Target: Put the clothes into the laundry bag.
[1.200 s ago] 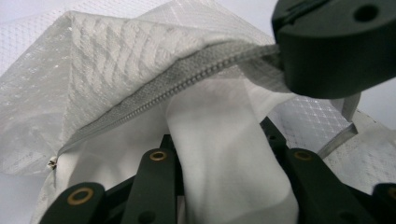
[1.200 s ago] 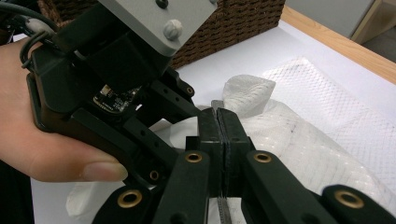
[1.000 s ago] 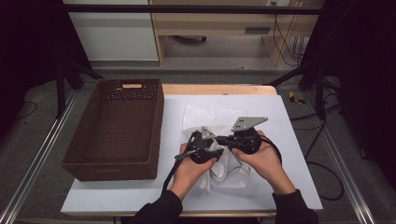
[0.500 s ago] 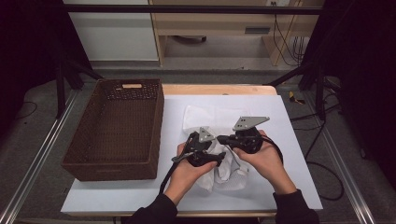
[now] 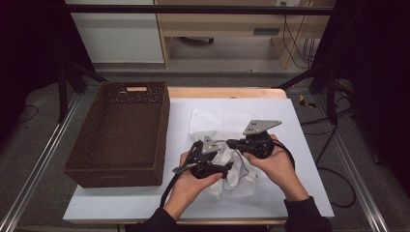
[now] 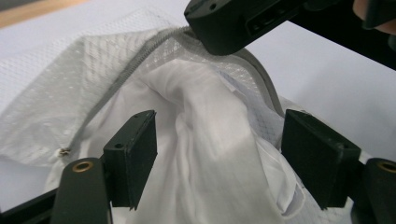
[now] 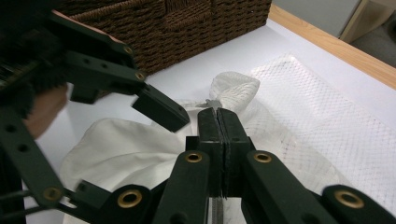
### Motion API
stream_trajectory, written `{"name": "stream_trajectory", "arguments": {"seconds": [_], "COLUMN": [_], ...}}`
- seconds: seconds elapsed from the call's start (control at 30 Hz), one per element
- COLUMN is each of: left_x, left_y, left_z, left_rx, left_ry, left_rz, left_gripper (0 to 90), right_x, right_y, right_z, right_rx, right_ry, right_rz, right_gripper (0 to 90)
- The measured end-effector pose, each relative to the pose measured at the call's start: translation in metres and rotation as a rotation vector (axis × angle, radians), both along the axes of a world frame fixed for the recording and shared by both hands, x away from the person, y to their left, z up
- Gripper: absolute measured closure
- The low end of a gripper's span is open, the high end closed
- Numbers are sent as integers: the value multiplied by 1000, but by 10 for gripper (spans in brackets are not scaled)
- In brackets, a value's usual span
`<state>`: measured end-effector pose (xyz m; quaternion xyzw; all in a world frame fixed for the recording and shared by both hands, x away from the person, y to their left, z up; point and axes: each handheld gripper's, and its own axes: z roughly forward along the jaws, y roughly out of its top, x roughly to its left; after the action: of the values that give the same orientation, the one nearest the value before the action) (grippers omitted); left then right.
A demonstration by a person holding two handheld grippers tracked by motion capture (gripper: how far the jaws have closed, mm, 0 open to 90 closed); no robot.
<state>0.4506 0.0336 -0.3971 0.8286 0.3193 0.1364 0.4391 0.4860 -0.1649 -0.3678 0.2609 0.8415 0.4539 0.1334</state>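
Observation:
A white mesh laundry bag lies on the white table, with white cloth bulging from its mouth. My right gripper is shut on the bag's grey zipper edge and holds the mouth up. My left gripper is open. Its jaws have just been opening and stand on either side of the cloth, which rises between them without being pressed. In the high view the left gripper sits just left of the right gripper, both over the bag.
A brown wicker basket stands on the left of the table, its wall close behind the left hand. Flat mesh of the bag spreads toward the wooden far edge. Bare tabletop lies right of the hands.
My left gripper's jaws have spread apart and let go of the cloth; the left hand has risen a little and drawn back toward the left. The right gripper has stayed put.

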Motion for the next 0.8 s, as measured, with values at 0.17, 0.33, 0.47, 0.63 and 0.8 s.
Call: {"name": "stream_trajectory", "arguments": {"seconds": [0.17, 0.33, 0.47, 0.63, 0.8], "left_x": [-8, -19, -26, -40, -51], "left_y": [7, 22, 31, 46, 64], "left_z": [11, 22, 24, 22, 12], "left_rx": [-10, -16, 4, 13, -10], "left_ry": [-26, -44, -56, -74, -51], "left_rz": [-3, 11, 17, 29, 53], "left_gripper": [278, 314, 383, 435, 590], "right_x": [0, -1, -2, -4, -5], "right_y": [-1, -2, -3, -3, -4], "right_z": [0, 0, -1, -2, -5], "right_rx": [2, -1, 1, 1, -3], "right_ry": [1, 0, -4, -4, -1], "right_rz": [-5, -5, -6, -6, -7], "right_gripper": [898, 898, 898, 898, 898]}}
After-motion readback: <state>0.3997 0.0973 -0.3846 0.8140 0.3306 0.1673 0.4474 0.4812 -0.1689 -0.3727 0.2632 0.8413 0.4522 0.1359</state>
